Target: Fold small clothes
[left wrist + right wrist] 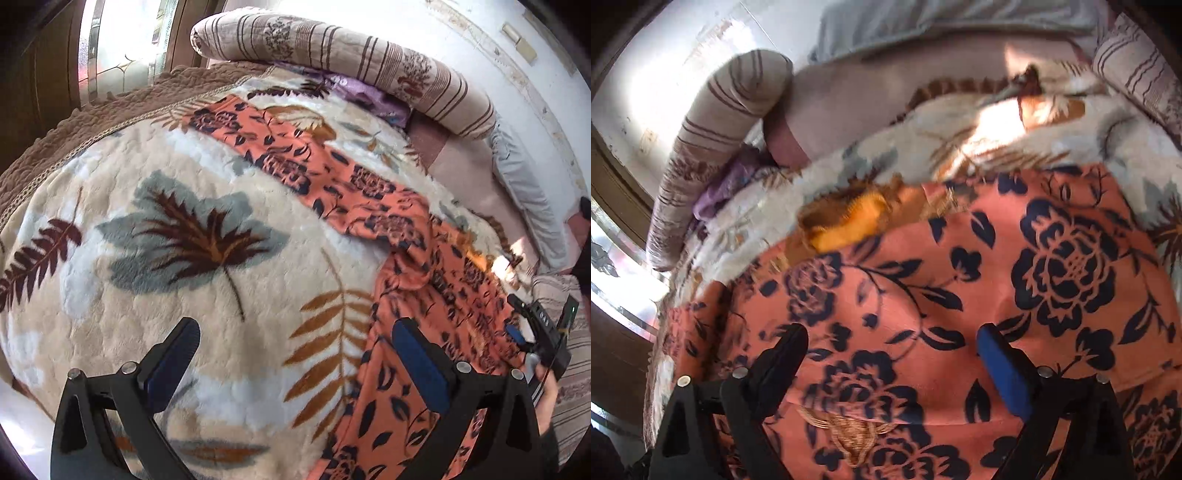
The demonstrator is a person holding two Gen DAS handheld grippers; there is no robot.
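Here we hold both tools over a bed. Our left gripper (295, 354) has its jaws spread wide with nothing between them but the fluffy leaf-print blanket (184, 229) below. The orange flowered trousers (369, 188) lie flat on that blanket, running from far ahead of the jaws down past the right jaw, whose blue pad (421, 365) sits over the cloth's edge. Beyond that jaw, further right, the other tool shows at the rim of the view. Far ahead, a striped rolled quilt (343, 55) lies along the wall.

Our right gripper (892, 354) is also wide open, hovering close over the trousers (960, 280), which fill the space between and ahead of its jaws. Whether the fingertips (1001, 354) touch the cloth, we cannot tell. Past the trousers, the blanket (849, 173) continues ahead.
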